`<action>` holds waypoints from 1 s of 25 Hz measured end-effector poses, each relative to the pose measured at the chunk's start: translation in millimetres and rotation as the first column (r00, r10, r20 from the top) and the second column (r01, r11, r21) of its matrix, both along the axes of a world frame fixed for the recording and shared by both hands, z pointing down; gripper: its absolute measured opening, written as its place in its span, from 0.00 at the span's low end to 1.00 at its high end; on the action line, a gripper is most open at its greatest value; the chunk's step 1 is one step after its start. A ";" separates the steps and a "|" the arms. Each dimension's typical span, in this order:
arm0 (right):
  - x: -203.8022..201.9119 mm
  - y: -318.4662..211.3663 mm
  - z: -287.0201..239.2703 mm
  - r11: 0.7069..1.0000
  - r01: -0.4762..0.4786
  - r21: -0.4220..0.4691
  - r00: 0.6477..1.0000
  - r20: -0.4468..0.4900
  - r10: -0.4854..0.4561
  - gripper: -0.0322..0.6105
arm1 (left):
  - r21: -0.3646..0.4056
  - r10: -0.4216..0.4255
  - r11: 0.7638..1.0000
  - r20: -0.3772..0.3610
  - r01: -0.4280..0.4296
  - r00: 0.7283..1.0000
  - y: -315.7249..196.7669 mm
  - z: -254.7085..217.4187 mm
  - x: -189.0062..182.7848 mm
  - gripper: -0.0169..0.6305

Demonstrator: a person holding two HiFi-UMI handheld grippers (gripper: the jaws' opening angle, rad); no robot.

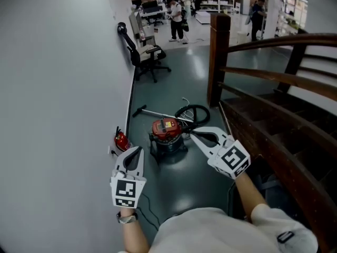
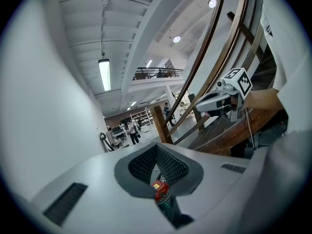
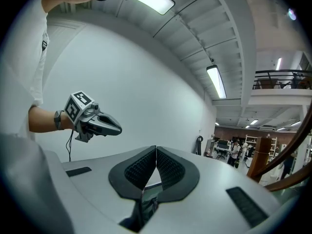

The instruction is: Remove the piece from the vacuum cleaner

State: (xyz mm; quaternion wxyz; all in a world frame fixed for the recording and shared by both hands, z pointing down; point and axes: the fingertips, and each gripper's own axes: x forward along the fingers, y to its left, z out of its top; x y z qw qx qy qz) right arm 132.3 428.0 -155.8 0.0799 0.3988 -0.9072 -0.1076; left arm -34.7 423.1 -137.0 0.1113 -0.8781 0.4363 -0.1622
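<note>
Down on the grey-green floor (image 1: 179,186), close to the white wall (image 1: 58,88), the vacuum cleaner (image 1: 167,136) stands upright: a dark drum with a red top. A black hose (image 1: 194,111) lies coiled just behind it, and a thin wand (image 1: 157,113) stretches across the floor from the hose toward the wall. A small red object (image 1: 121,140) sits at the foot of the wall, near the machine's left side; it is too small to identify.

Both grippers are held in the air on the person's side of the vacuum cleaner, and neither touches it. The left gripper (image 1: 139,149) points ahead, close to the wall. Its own view shows the ribbed pads pressed together with nothing between them, and the machine's red top shows through the gap below them. The right gripper (image 1: 195,135) comes in from the right, and in the head view its tip appears just beside the drum's right edge. Its jaws are also closed and empty, the pads meeting in a thin line.

To the right, a dark wooden staircase (image 1: 274,136) rises with curved rails, ending at a square newel post (image 1: 219,57). Farther along the wall stands a black office chair (image 1: 146,54). Beyond it, people (image 1: 176,15) stand in a room with shelves.
</note>
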 end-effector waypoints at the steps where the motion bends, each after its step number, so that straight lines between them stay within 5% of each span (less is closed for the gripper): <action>1: 3.1 -0.1 0.2 1.000 0.001 0.002 1.000 -0.001 -0.001 0.10 | -0.001 -0.004 1.000 0.000 0.004 1.000 -0.1 1.1 3.1 0.03; 13: 37.4 -6.6 9.8 1.000 0.008 0.024 1.000 0.007 -0.008 0.10 | -0.012 -0.032 0.999 0.000 0.032 0.999 -1.5 9.4 34.8 0.03; 25: 31.0 -62.2 13.1 0.999 0.031 -0.010 0.998 0.055 -0.030 0.10 | -0.021 -0.018 1.000 0.003 0.018 1.000 -64.5 18.2 38.2 0.03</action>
